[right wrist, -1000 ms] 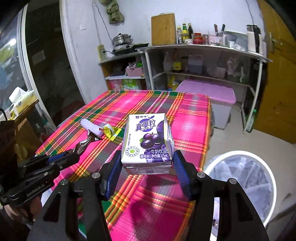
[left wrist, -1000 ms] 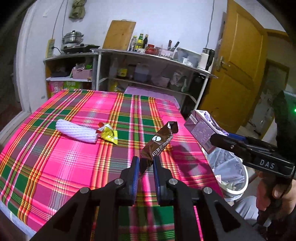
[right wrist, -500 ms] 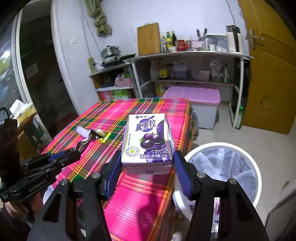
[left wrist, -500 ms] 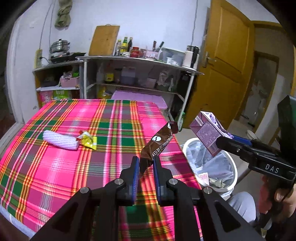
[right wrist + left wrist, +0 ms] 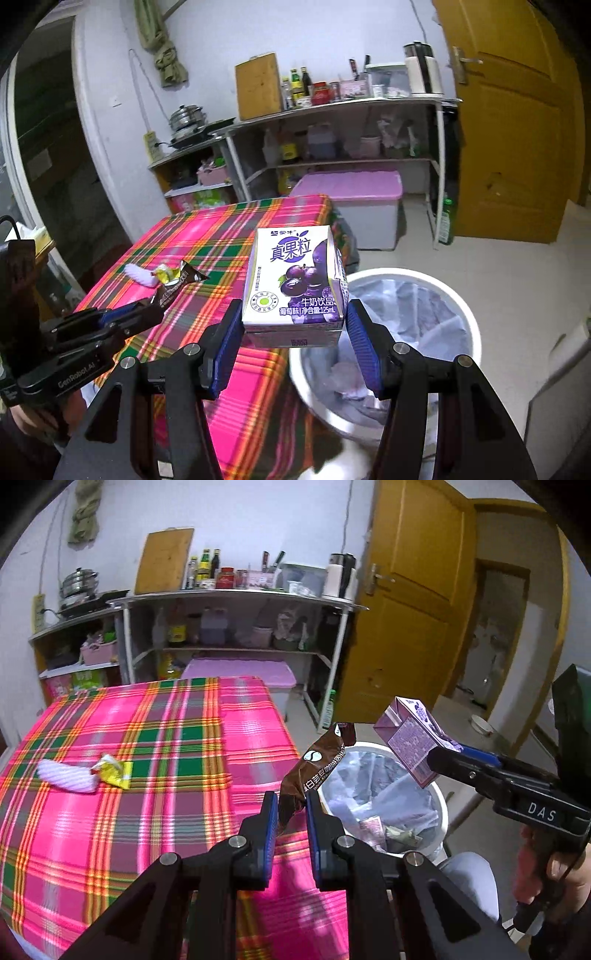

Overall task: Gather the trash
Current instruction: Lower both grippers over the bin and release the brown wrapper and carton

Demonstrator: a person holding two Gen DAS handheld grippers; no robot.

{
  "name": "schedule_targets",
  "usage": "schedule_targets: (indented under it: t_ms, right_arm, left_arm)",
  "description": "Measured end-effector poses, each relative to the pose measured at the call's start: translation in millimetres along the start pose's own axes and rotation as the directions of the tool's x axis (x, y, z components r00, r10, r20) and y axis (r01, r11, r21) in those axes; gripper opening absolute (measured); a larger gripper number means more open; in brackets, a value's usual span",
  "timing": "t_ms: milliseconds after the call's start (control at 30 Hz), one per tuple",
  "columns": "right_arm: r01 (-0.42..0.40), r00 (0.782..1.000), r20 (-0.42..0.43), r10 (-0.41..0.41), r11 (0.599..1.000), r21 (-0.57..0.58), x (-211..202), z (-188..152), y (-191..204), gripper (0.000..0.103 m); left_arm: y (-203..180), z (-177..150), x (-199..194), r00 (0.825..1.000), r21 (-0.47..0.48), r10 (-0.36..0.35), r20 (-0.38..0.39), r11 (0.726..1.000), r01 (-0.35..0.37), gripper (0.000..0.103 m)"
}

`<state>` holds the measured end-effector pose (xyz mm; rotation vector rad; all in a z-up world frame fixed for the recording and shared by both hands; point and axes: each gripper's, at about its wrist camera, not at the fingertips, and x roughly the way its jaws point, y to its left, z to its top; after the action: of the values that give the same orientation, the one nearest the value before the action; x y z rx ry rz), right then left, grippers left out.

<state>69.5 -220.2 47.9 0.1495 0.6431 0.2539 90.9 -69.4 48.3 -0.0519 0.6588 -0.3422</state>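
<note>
My left gripper [image 5: 290, 805] is shut on a brown snack wrapper [image 5: 314, 768] and holds it at the table's right edge, beside the white trash bin [image 5: 441, 806]. My right gripper [image 5: 293, 325] is shut on a purple grape milk carton [image 5: 295, 284], held upright over the near rim of the trash bin [image 5: 467, 317]. The carton also shows in the left wrist view [image 5: 413, 746], above the bin. A white foam net [image 5: 68, 781] and a yellow wrapper [image 5: 114, 773] lie on the plaid tablecloth [image 5: 147, 812].
The bin is lined with a bag and holds some scraps. Metal shelves [image 5: 236, 602] with bottles stand at the back wall. A pink-lidded storage box [image 5: 362, 206] sits under them. A yellow door [image 5: 413, 602] is at the right.
Both grippers have swung right, off the table toward the trash bin, each still holding its item. The carton now hangs over the bin's rim.
</note>
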Motion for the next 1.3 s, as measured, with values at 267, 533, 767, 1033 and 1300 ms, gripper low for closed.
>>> schedule_targets:
  t_ms: [267,533,767,1033,1300]
  right_arm:
    - [0.047,0.999,-0.01,-0.046,0.997,0.056,0,-4,-29,0.057]
    - [0.079,0.996,-0.059,-0.073,0.991,0.105,13,-12,-58,0.057]
    - [0.096,0.99,-0.118,-0.08,0.985,0.143,31,-24,-81,0.057]
    - [0.117,0.978,-0.189,-0.084,0.978,0.17,51,-34,-104,0.057]
    - [0.126,0.969,-0.232,-0.084,0.977,0.172,63,-42,-113,0.057]
  left_arm:
    - [-22,4,26,0.999,0.034,-0.041,-0.034,0.999,0.042,0.015]
    - [-38,3,60,0.994,0.058,-0.07,-0.088,0.995,0.076,0.015]
    - [-49,-1,96,0.984,0.077,-0.081,-0.159,0.993,0.094,0.015]
    - [-60,-7,133,0.97,0.096,-0.09,-0.225,0.989,0.114,0.015]
    - [-63,-10,155,0.956,0.084,-0.102,-0.277,0.988,0.13,0.025]
